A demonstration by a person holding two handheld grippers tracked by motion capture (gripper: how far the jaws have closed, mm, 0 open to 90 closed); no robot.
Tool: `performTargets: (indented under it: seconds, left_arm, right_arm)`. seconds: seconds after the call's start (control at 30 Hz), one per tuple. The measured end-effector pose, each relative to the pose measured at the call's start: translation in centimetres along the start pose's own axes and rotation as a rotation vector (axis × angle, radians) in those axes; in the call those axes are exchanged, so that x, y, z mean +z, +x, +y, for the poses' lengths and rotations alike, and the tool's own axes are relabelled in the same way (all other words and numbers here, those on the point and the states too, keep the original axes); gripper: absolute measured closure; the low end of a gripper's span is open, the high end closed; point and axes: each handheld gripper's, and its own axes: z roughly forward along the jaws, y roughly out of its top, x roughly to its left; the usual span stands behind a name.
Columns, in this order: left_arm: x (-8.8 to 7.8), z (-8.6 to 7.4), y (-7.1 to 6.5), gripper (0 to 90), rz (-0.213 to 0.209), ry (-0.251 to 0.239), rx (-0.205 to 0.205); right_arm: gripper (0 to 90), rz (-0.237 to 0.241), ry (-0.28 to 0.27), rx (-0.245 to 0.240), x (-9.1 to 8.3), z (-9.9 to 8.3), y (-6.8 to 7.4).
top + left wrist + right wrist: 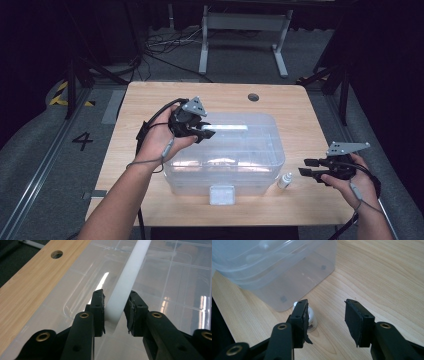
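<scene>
Between the left gripper's (115, 312) pads sits the box lid's white handle (125, 282), pinched.

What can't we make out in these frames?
- Contents of the clear box: high view, frosted lid and glare hide them.
- Left claw on the white handle: left gripper view shows it between the pads, near-side contact unclear.
- Small white bottle: right gripper view, right claw finger covers part; label too small in the high view.
</scene>
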Motion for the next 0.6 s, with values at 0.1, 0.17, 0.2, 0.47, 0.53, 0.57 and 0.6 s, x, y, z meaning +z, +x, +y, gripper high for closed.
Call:
performTargets:
  seconds: [0.1,0.17,0.2,0.47,0.53,0.57,0.6]
  left_arm:
    - [-0.1,0.4,0.4,70.7,-0.003,0.002,-0.012]
    - [-0.1,0.6,0.6,70.6,-0.003,0.003,-0.018]
    - [-0.1,0.6,0.6,70.6,-0.003,0.003,-0.018]
    - [-0.3,1.3,1.4,69.8,0.023,-0.013,-0.049]
    - [-0.3,1.4,1.4,69.7,0.030,-0.010,-0.047]
    - [-0.3,1.5,1.5,69.8,0.032,-0.006,-0.047]
    - [-0.3,1.6,1.5,69.7,0.033,-0.002,-0.048]
  right_arm:
    - [54.7,-0.001,-0.004,-0.002,-0.1,0.0,0.2]
    - [55.0,-0.005,-0.012,-0.007,-0.3,0.1,0.3]
    - [55.0,-0.005,-0.012,-0.007,-0.3,0.1,0.3]
    - [55.1,-0.003,-0.032,-0.012,-1.0,0.1,0.8]
    - [55.1,-0.002,-0.042,-0.009,-1.3,0.1,0.9]
    - [55.1,-0.003,-0.046,-0.011,-1.4,0.1,0.9]
    - [55.1,0.000,-0.050,-0.013,-1.5,0.1,1.0]
